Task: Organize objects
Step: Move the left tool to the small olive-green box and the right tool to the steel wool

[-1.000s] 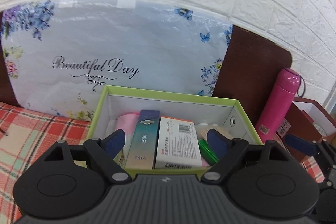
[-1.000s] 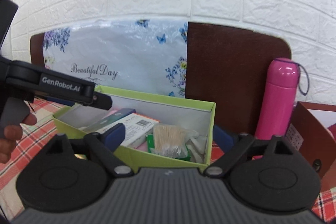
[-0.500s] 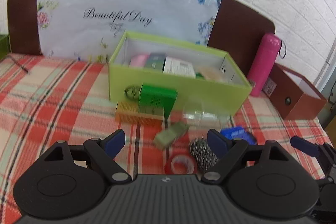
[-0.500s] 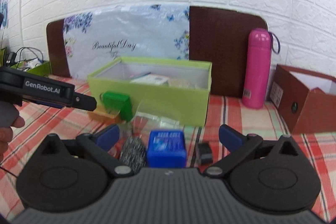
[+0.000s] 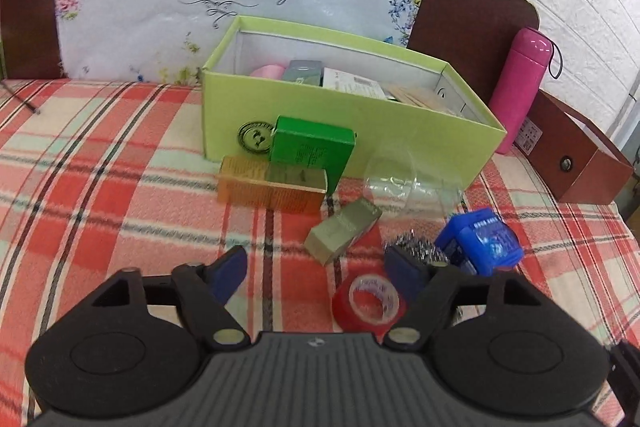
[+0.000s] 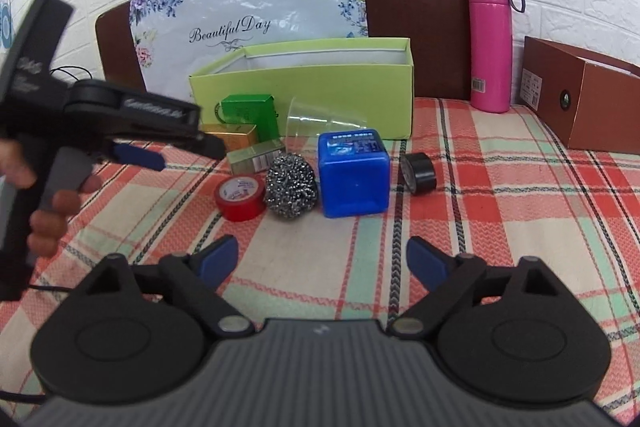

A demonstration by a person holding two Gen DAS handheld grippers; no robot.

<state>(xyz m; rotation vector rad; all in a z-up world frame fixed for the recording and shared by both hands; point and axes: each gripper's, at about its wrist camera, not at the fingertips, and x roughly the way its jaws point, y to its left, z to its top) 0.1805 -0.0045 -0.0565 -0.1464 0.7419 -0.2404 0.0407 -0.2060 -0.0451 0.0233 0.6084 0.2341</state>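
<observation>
both grippers hang empty over the checked cloth, left gripper and right gripper with jaws apart, having just narrowed. loose items wait mid-frame: red tape, steel scourer, blue box, likely bound for the green box behind.

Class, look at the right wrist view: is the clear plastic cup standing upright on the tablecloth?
No, the clear plastic cup lies on its side in front of the green box, behind the blue cube.

Small items before green box
</observation>
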